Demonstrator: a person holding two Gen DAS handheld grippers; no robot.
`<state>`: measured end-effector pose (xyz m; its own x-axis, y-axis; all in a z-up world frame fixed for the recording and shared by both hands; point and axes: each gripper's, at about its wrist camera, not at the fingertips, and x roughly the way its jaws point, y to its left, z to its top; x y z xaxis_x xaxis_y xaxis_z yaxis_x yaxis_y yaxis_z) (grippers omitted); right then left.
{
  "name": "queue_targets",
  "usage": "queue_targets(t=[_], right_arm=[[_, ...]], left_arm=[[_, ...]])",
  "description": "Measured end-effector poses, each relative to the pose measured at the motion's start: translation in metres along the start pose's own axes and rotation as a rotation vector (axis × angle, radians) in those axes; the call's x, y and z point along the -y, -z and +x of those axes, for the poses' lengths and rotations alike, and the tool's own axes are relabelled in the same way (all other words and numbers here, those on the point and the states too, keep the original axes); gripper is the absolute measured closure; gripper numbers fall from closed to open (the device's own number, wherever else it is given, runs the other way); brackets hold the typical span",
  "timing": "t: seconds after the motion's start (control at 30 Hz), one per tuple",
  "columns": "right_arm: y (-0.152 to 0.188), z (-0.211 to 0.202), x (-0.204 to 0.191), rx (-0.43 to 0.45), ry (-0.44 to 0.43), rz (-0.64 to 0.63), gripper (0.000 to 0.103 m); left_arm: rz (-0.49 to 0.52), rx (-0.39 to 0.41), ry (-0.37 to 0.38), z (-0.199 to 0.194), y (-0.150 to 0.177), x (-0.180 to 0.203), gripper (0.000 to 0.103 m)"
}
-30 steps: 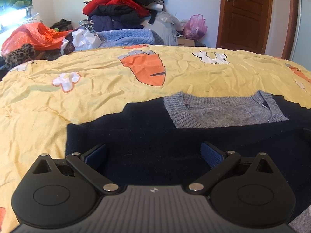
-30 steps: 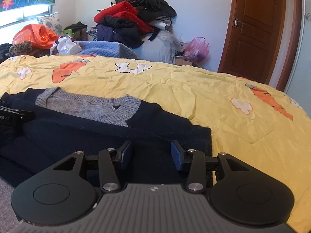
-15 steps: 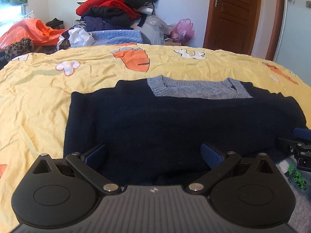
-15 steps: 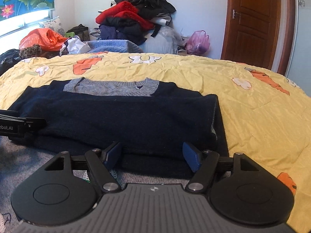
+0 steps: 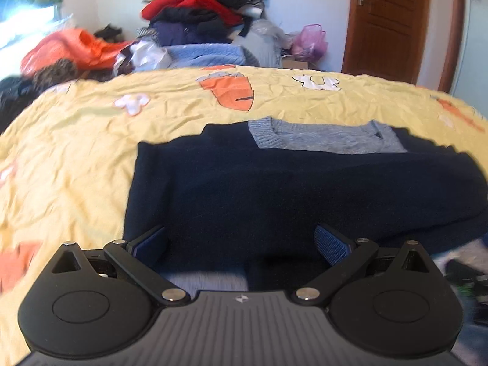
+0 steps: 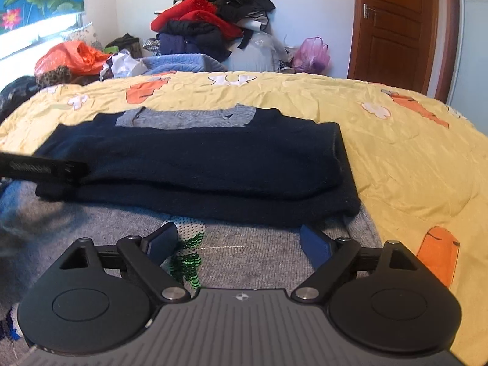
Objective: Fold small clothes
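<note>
Right wrist view: folded navy sweater [image 6: 195, 164] just beyond right gripper [image 6: 238, 244] (jaws apart, empty).

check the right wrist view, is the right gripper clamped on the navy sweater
No, the right gripper stands open over grey knit fabric, short of the folded navy sweater.

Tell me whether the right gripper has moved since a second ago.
Yes. The right gripper has backed away toward the near edge of the navy sweater, now over grey knit, its jaws having just been opening with nothing between them.
</note>
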<state>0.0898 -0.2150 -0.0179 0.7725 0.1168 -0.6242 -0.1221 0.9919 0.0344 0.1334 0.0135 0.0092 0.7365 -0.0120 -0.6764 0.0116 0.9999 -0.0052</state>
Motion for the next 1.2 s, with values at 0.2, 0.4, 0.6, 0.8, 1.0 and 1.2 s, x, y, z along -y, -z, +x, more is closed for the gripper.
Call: queue_targets(t=[0.2, 0.4, 0.6, 0.8, 1.0, 1.2], right_arm=[[0.002, 0.0, 0.0, 0.001, -0.005, 0.005, 0.012], [0.003, 0.0, -0.002, -0.013, -0.009, -0.009, 0.006], [0.005, -0.019, -0.01, -0.041, -0.021, 0.032, 0.007], [0.016, -0.017, -0.013, -0.033, -0.003, -0.016, 0.0], [0.016, -0.017, -0.013, -0.031, 0.001, -0.018, 0.0], [0.016, -0.018, -0.012, -0.03, 0.001, -0.016, 0.0]], left_arm=[[0.028, -0.033, 0.006, -0.019, 0.033, 0.004, 0.0], [0.032, 0.01, -0.001, -0.019, 0.047, 0.004, 0.0], [0.03, 0.013, 0.002, -0.019, 0.049, 0.003, 0.0], [0.03, 0.013, 0.003, -0.019, 0.049, 0.003, 0.0], [0.035, 0.011, -0.001, -0.021, 0.05, 0.004, 0.0], [0.004, -0.044, -0.037, -0.034, 0.052, 0.001, 0.0]])
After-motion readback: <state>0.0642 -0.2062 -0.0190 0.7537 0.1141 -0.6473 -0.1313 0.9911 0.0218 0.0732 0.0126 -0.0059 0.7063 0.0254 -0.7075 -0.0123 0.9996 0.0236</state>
